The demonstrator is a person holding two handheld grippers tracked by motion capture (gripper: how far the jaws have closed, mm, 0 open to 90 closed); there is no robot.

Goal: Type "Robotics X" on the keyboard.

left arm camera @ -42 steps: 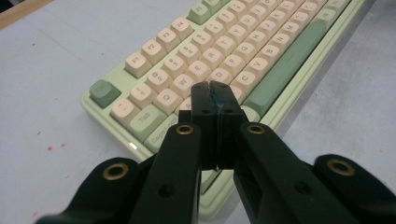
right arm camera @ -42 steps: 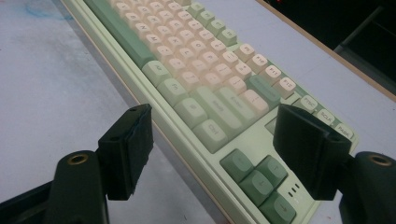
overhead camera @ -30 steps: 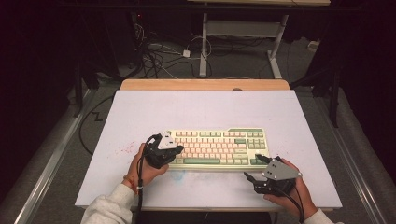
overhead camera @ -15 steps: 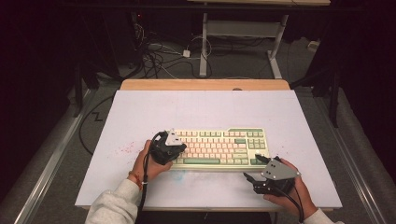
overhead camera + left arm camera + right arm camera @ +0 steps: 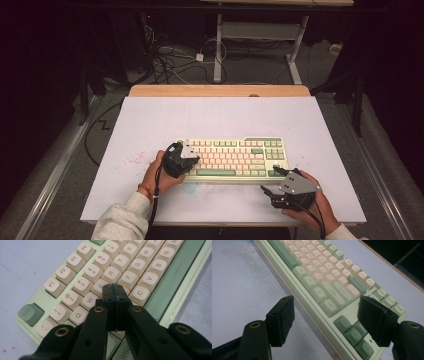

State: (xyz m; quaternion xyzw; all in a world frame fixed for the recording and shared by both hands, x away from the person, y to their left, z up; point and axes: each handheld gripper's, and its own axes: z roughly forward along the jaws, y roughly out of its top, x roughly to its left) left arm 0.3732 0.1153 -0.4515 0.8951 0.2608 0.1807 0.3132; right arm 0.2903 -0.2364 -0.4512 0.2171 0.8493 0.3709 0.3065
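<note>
Pale-green plastic keyboard [image 5: 235,159] w/ rounded cream keycaps lies flat at table's [image 5: 150,125] near centre. Left gripper [image 5: 115,289] clenched, matte black tips over the D key. Right gripper [image 5: 325,315] released, straddling kbd's front right corner.

A dim lab: white-topped worktable [image 5: 150,120], tangled floor cables [image 5: 172,60], metal bench legs [image 5: 218,45] beyond.

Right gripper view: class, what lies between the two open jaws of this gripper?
In the right gripper view, the near right corner of the keyboard, with its green arrow keys, lies between the right gripper's open jaws, plus a strip of bare table.
</note>
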